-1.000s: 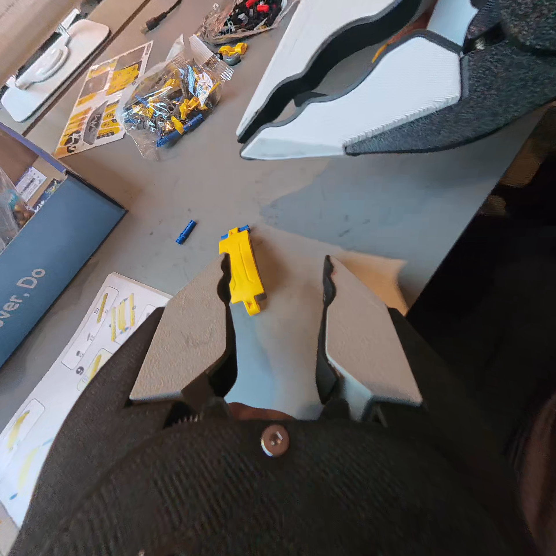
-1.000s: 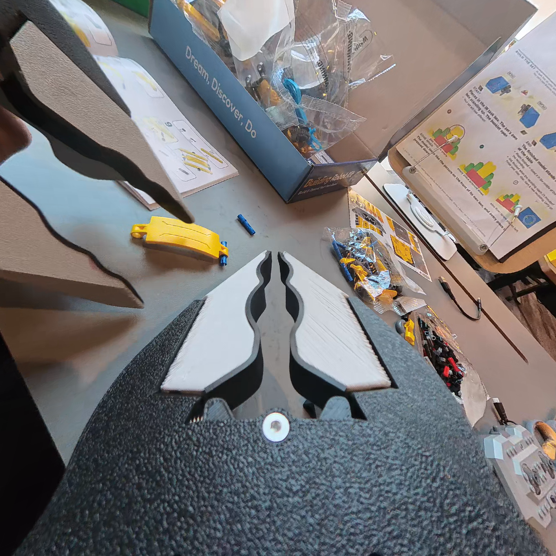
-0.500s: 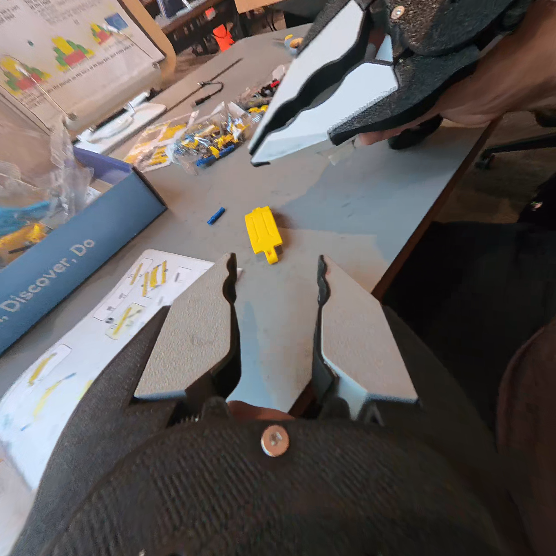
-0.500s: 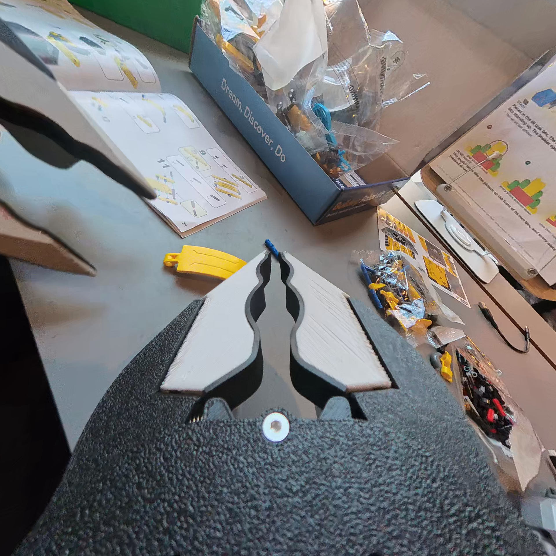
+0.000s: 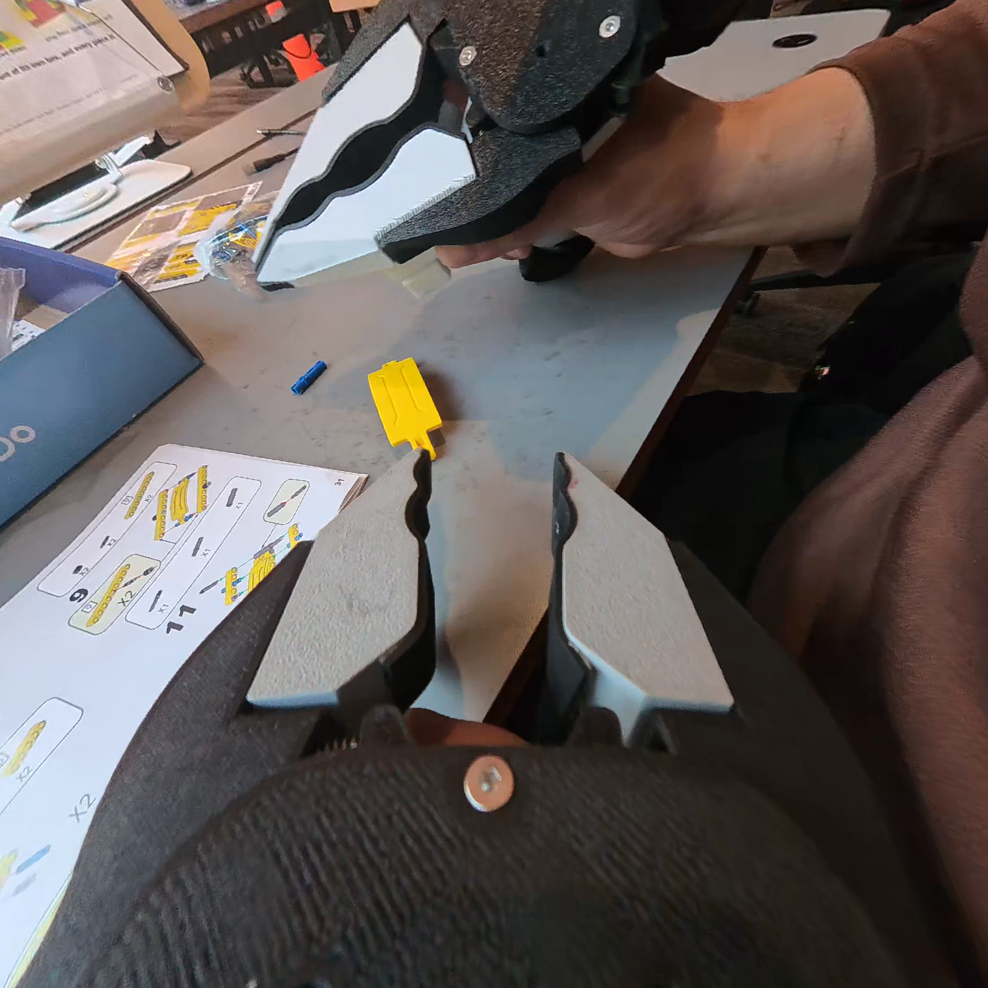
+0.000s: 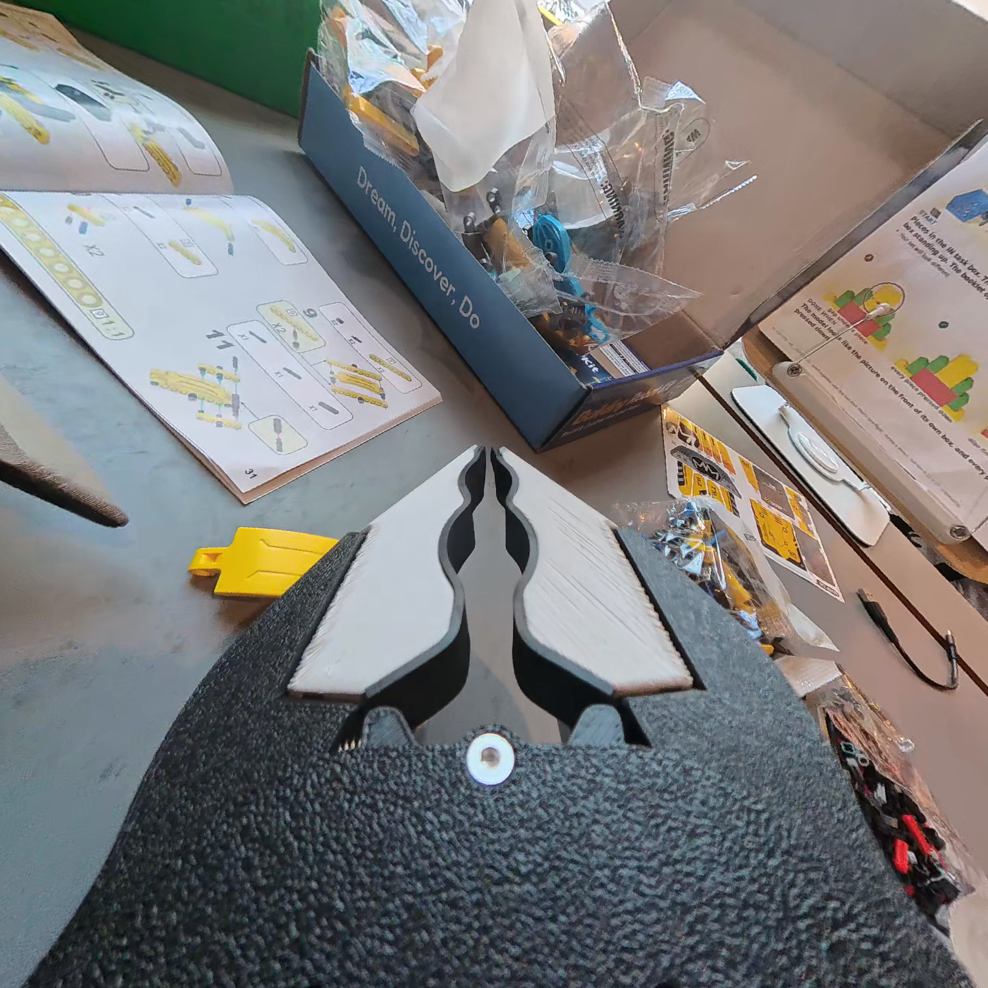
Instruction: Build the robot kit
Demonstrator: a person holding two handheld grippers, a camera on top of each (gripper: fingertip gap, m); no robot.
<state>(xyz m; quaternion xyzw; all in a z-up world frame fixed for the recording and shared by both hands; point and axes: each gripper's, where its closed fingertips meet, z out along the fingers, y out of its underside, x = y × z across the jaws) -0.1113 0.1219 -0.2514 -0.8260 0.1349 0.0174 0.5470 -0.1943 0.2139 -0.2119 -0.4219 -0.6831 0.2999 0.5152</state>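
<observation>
A flat yellow plastic panel (image 5: 404, 409) lies on the grey table (image 5: 534, 353), with a small blue pin (image 5: 308, 377) just left of it. My left gripper (image 5: 489, 462) is open and empty, its tips a little short of the panel's near end. My right gripper (image 6: 489, 454) is shut and empty. In the left wrist view it (image 5: 267, 267) hangs above the table beyond the panel, held by a hand (image 5: 695, 176). In the right wrist view the panel (image 6: 262, 561) lies left of its fingers, partly hidden by them. The left gripper's finger (image 6: 59, 497) shows at the left edge.
An open instruction booklet (image 5: 139, 534) lies left, also in the right wrist view (image 6: 214, 331). A blue box (image 6: 427, 278) holds bags of parts. A clear bag of pieces (image 6: 705, 566), a sticker sheet (image 6: 748, 492), a black cable (image 6: 909, 657) and a stand with a sheet (image 6: 882, 401) lie right. The table edge (image 5: 689, 374) runs close on my right. About 5 cm separates my right fingertips from the small blue pin (image 5: 308, 377).
My left gripper has drawn back and tilted up, away from the yellow panel. My right gripper has lifted and shifted forward, now covering part of the panel and the blue pin.
</observation>
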